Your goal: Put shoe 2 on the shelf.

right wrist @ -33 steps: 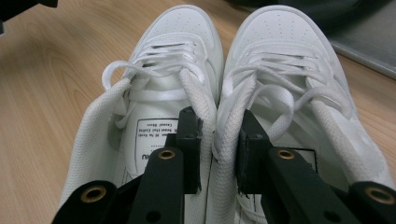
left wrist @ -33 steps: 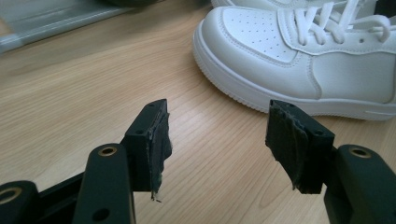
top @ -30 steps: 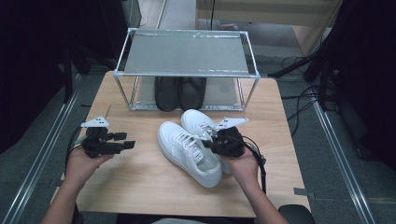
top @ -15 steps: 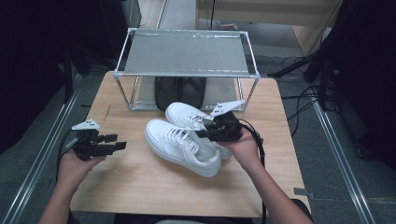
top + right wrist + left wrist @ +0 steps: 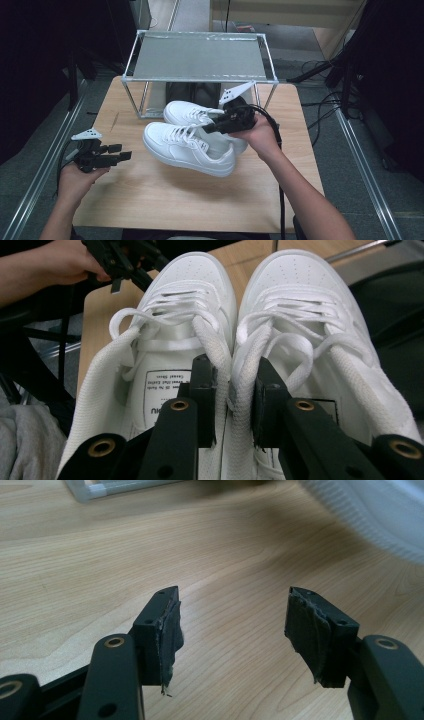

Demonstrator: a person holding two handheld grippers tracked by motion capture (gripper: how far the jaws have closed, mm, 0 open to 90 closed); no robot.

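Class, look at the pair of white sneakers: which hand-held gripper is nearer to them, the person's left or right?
Right. The right hand-held gripper pinches the inner collars of the white sneakers together. The left hand-held gripper is beside them over the table, jaws open, not touching.

My high view sits above the near edge of the table (image 5: 150, 200), looking forward and down. My left gripper view skims low over the wood, very close. My right gripper view looks along its jaws, tight on the white sneakers (image 5: 225, 315); the left gripper (image 5: 122, 260), upper left there, sits lower left in the high view
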